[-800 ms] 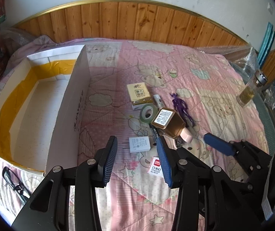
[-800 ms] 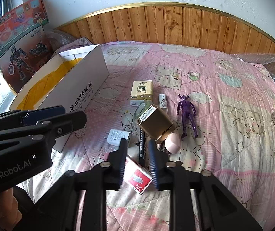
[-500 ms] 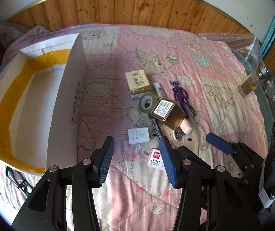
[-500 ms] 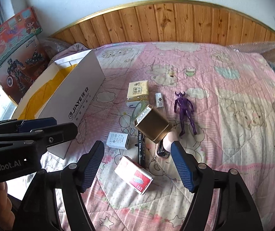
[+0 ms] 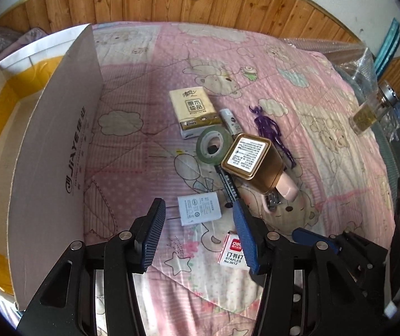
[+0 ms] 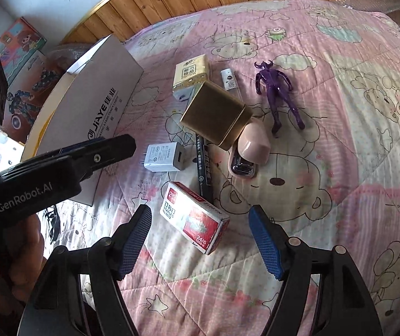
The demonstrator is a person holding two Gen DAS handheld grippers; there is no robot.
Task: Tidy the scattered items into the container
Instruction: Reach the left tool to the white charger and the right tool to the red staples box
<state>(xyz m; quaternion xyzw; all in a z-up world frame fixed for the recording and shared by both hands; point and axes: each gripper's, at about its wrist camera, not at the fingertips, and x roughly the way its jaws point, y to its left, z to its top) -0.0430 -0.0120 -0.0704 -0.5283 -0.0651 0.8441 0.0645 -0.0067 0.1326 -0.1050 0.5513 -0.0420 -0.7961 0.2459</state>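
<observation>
Scattered items lie on a pink quilt: a red-and-white staples box (image 6: pixel 193 217), a white charger (image 5: pixel 199 208), a black pen (image 6: pixel 204 169), a gold tin (image 5: pixel 251 161), a pink stapler (image 6: pixel 248 151), a green tape roll (image 5: pixel 213 145), a tissue pack (image 5: pixel 194 112), a small white tube (image 6: pixel 229 79) and a purple figure (image 6: pixel 276 92). The white cardboard box (image 5: pixel 57 151) stands open at the left. My left gripper (image 5: pixel 198 233) is open just short of the charger. My right gripper (image 6: pixel 200 238) is open, its fingers on either side of the staples box.
A glass jar (image 5: pixel 372 110) stands at the quilt's right edge by bubble wrap. Wood panelling runs behind the bed. Toy boxes (image 6: pixel 23 64) lean at the far left. A black cord (image 6: pixel 51 224) lies by the box's near corner.
My right gripper has opened wide and come down and forward over the staples box. My left gripper has moved forward toward the charger and stays open.
</observation>
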